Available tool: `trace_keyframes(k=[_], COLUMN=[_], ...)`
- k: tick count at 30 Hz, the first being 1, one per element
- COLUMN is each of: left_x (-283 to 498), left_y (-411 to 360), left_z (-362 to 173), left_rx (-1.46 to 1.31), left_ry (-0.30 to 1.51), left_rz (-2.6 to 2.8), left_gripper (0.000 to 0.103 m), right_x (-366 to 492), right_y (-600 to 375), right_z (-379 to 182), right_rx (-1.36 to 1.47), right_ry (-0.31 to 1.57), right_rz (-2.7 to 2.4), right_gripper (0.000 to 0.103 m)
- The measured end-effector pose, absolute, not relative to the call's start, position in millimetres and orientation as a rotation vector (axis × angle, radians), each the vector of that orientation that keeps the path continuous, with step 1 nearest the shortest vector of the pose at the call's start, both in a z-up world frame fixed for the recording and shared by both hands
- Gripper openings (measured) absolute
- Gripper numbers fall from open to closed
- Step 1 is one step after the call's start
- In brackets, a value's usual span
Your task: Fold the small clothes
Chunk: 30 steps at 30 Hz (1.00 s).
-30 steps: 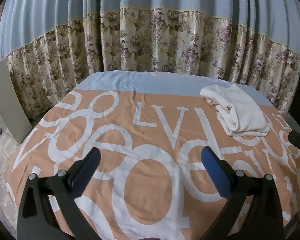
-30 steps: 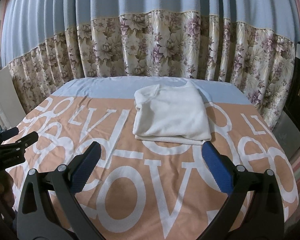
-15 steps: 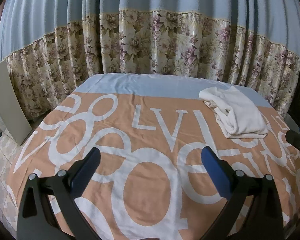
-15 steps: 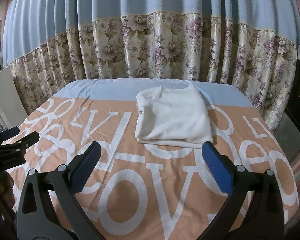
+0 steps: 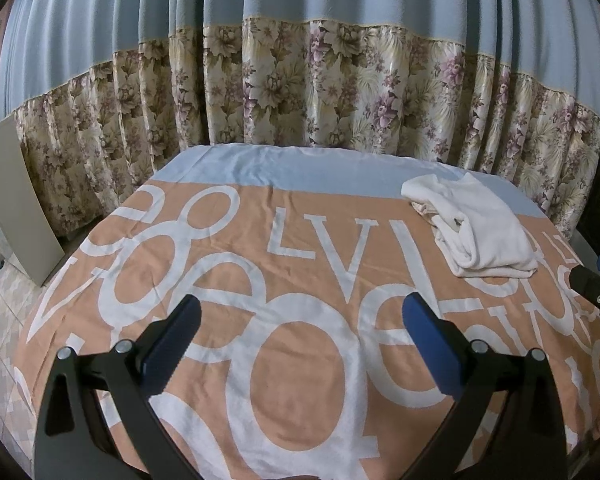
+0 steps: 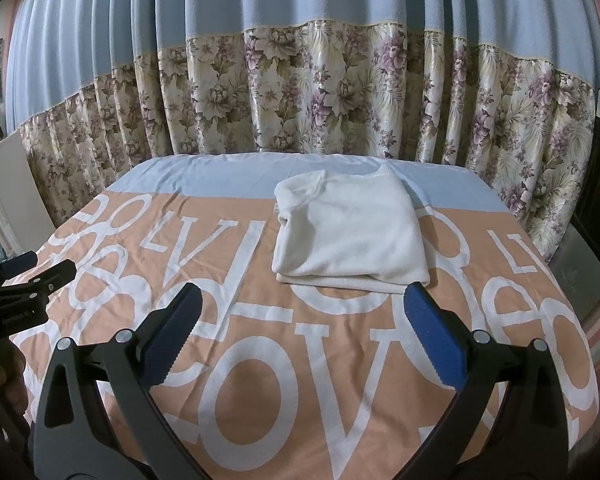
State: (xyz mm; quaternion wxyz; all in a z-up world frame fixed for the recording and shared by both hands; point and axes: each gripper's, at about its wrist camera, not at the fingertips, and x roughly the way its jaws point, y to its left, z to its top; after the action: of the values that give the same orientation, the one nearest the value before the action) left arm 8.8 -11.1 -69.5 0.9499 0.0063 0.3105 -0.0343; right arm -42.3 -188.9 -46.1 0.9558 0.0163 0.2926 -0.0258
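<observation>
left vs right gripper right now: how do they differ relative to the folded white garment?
The right gripper faces the folded white garment head-on, with its fold edge just beyond the fingertips. The left gripper points at bare bedspread; the garment lies off to its right, farther away. The right gripper is the closer one. Both are open, empty and clear of the cloth.

Printed large in white on the peach bedspread (image 5: 300,392): "LV" readable, elsewhere scattered "O", "V", "e" letters; the words cannot be made out.
</observation>
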Motion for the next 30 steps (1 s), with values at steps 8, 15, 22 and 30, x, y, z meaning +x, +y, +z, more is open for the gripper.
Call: trace_keyframes(k=[8, 15, 22, 30], left_x=[8.3, 6.7, 1.2, 0.2], left_y=[-8.8, -10.0, -13.9, -12.8], left_z=[-71.5, -73.6, -70.5, -73.1], left_rx=[0.008, 0.004, 0.003, 0.001], left_ry=[0.629, 0.639, 0.633, 0.637], left_rz=[-0.063, -0.068, -0.072, -0.062], left_gripper=[0.101, 0.101, 0.101, 0.101], right_x=[-42.0, -42.8, -46.1, -46.6], right_y=[-188.9, -187.1, -183.7, -185.2], right_z=[-46.5, -50.6, -55.4, -54.4], right_rx=[0.034, 0.033, 0.031, 0.030], right_ry=[0.594, 0.596, 0.599, 0.600], right_rz=[-0.052, -0.053, -0.059, -0.057], right_gripper=[0.100, 0.100, 0.100, 0.100])
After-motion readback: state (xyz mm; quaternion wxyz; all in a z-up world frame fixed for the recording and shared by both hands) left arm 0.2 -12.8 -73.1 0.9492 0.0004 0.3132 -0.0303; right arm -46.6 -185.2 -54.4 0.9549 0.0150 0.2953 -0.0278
